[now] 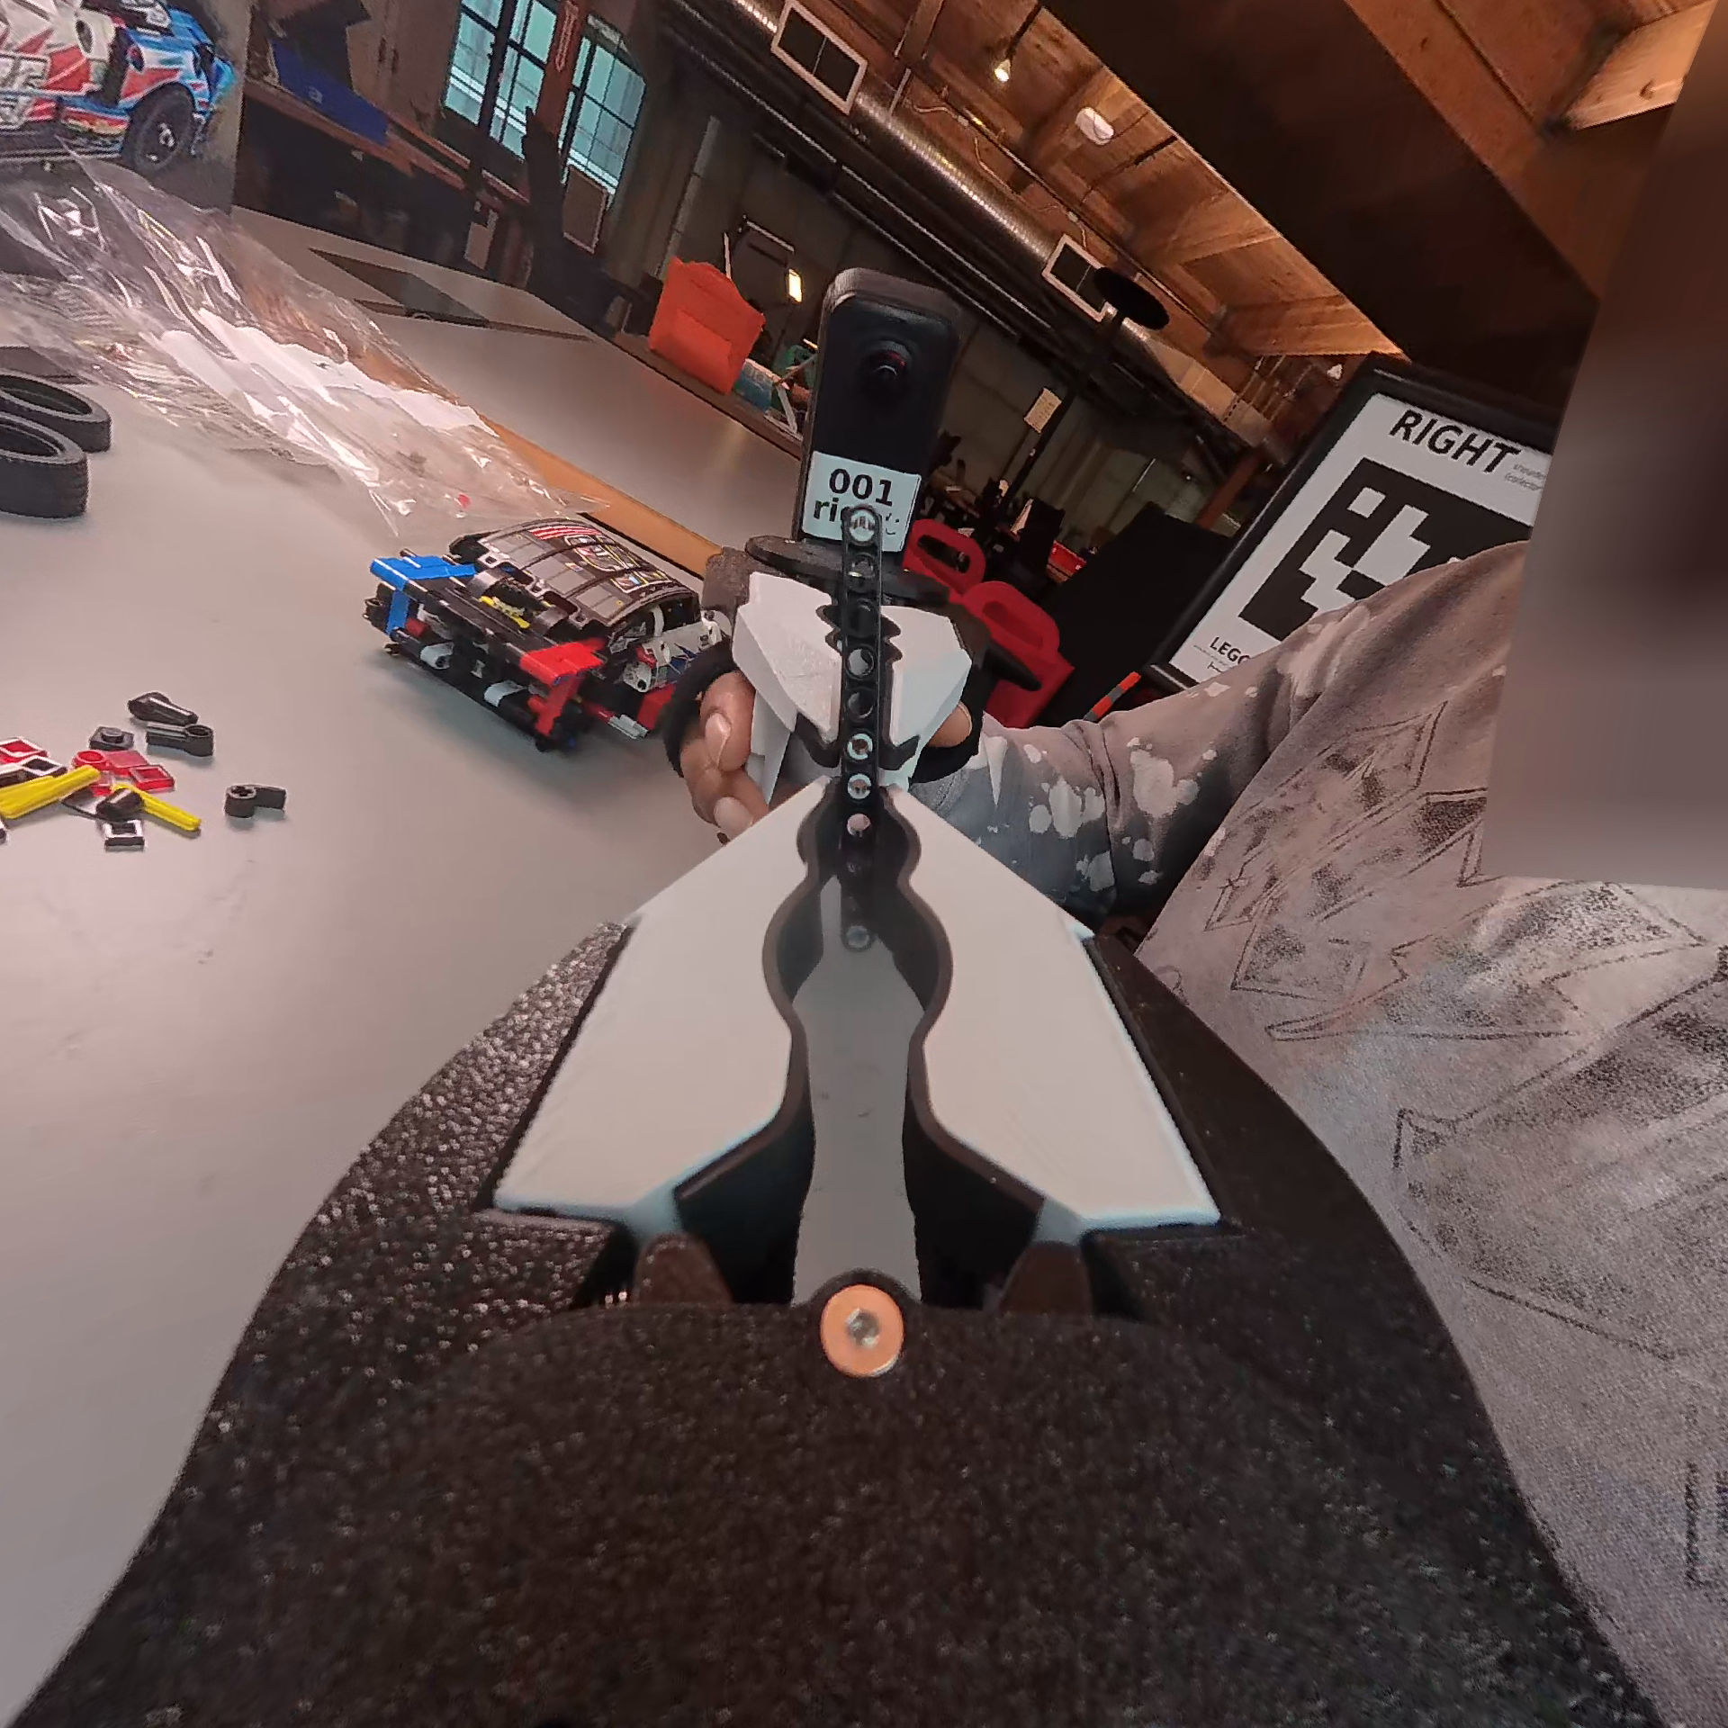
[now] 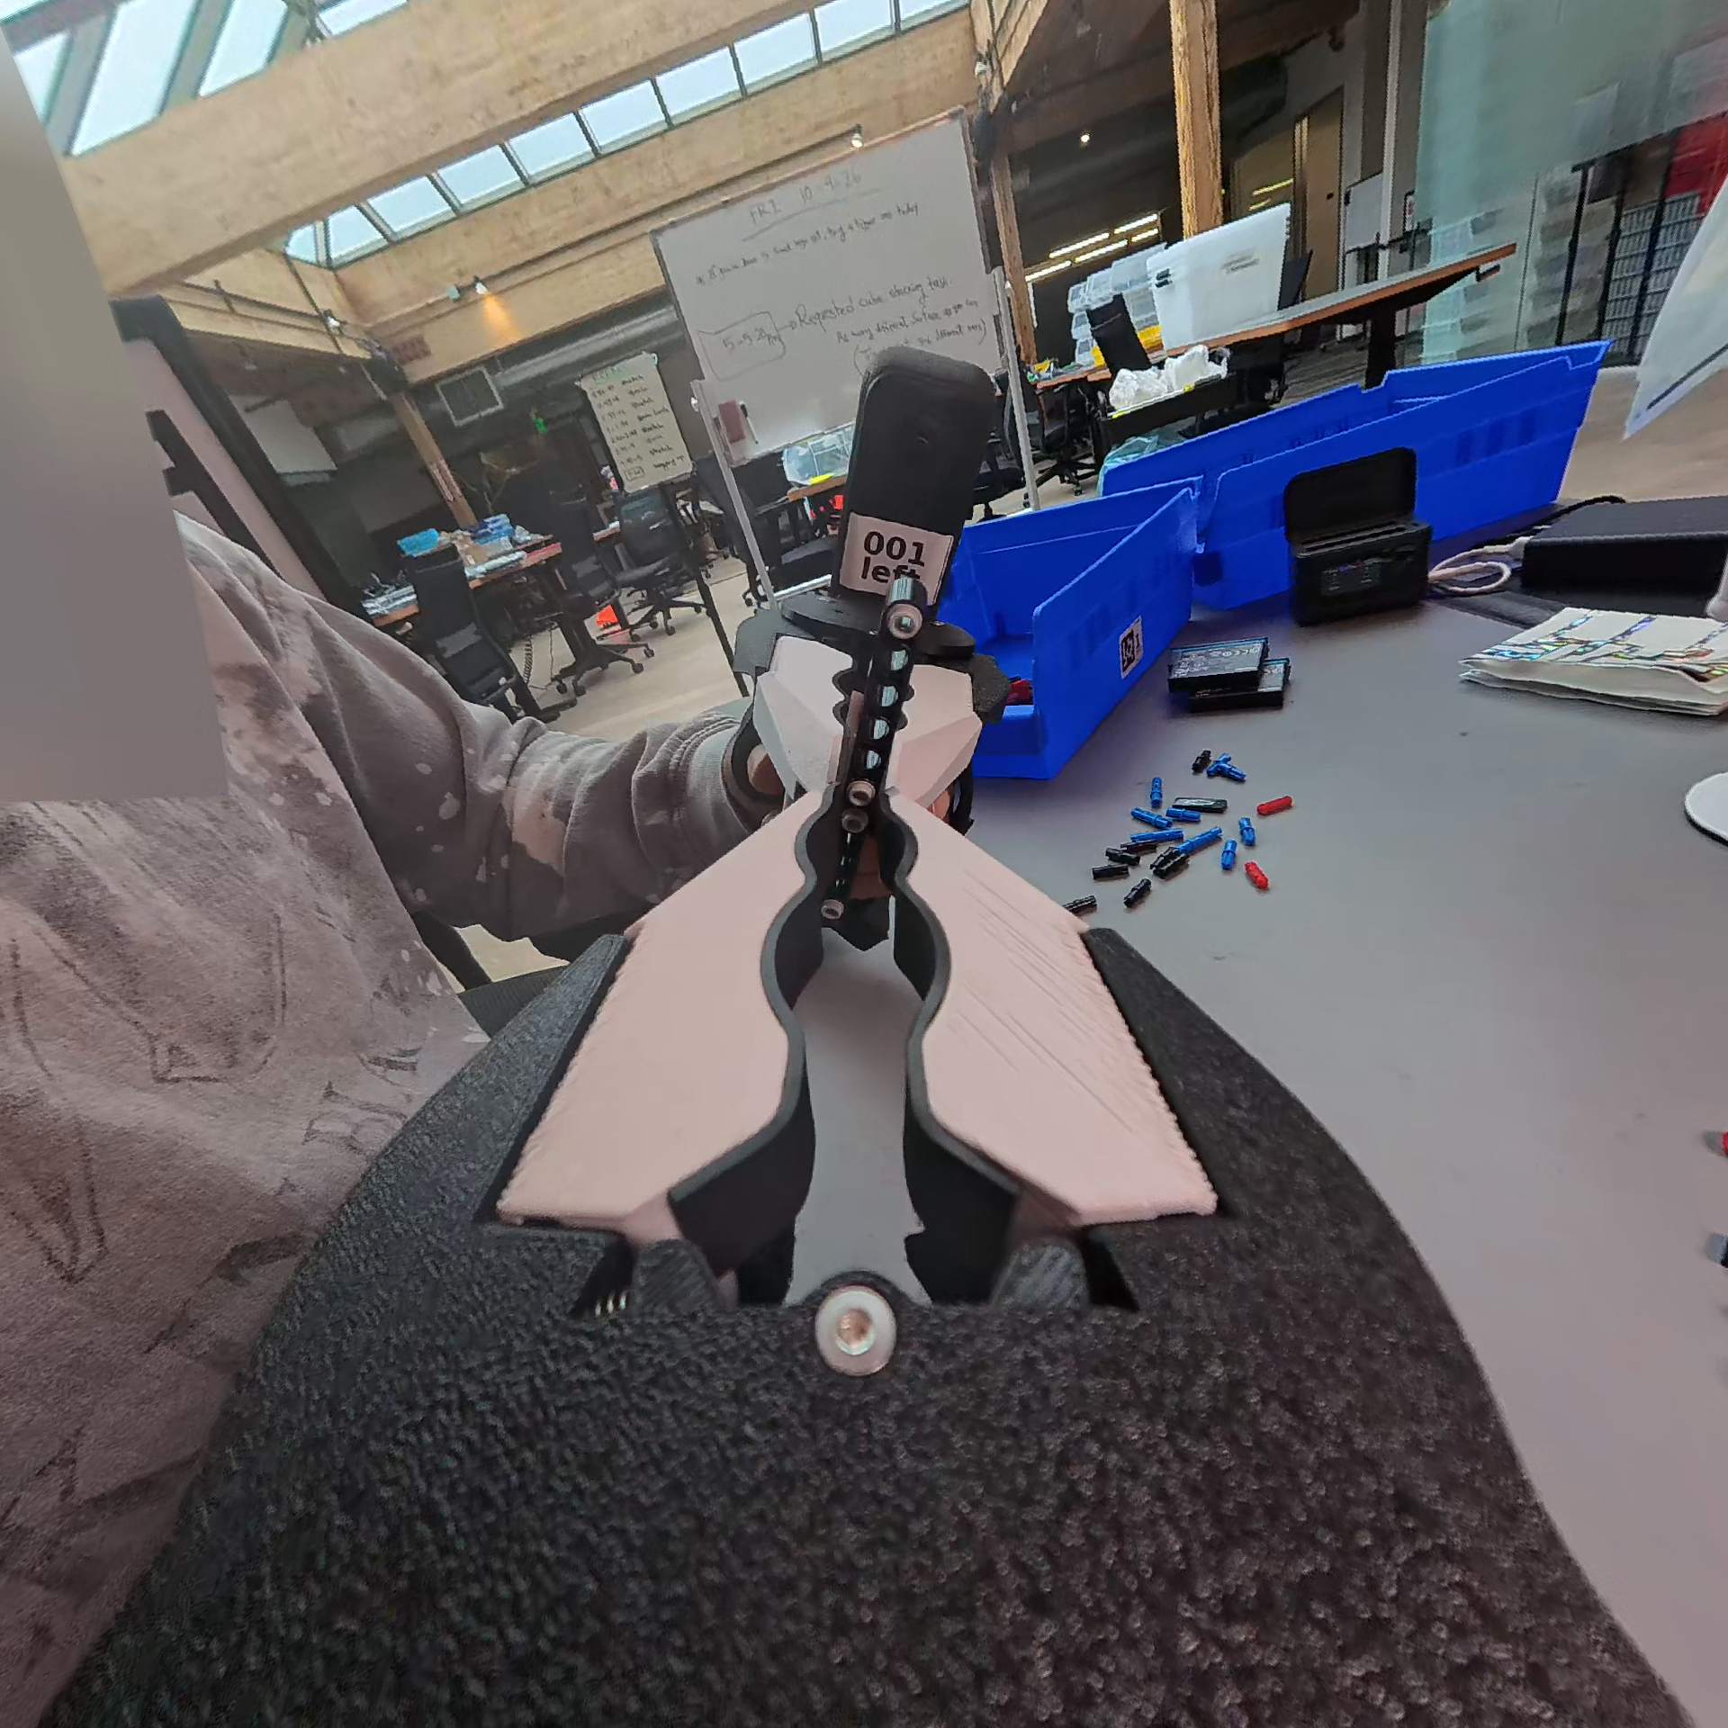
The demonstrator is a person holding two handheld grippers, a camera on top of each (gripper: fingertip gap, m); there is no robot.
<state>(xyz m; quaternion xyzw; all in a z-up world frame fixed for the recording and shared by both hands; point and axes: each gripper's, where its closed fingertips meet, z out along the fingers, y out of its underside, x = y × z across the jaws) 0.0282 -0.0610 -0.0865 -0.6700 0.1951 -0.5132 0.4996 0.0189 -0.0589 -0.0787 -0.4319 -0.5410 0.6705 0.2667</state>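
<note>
L tongs (image 1: 856,809), R tongs (image 2: 856,812) clamp beam (image 1: 860,673); car (image 1: 533,617) L-view, pins (image 2: 1202,842) R-view.

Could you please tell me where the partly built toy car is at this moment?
In the left wrist view the toy car sits on the grey table, left of the gripper fingers, beyond the loose small parts and near the clear plastic bags.

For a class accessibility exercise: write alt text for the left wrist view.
Both grippers, the left gripper near and the right gripper facing it, clamp one black holed beam upright between them above a grey table. A toy brick car and loose pieces lie left.
</note>
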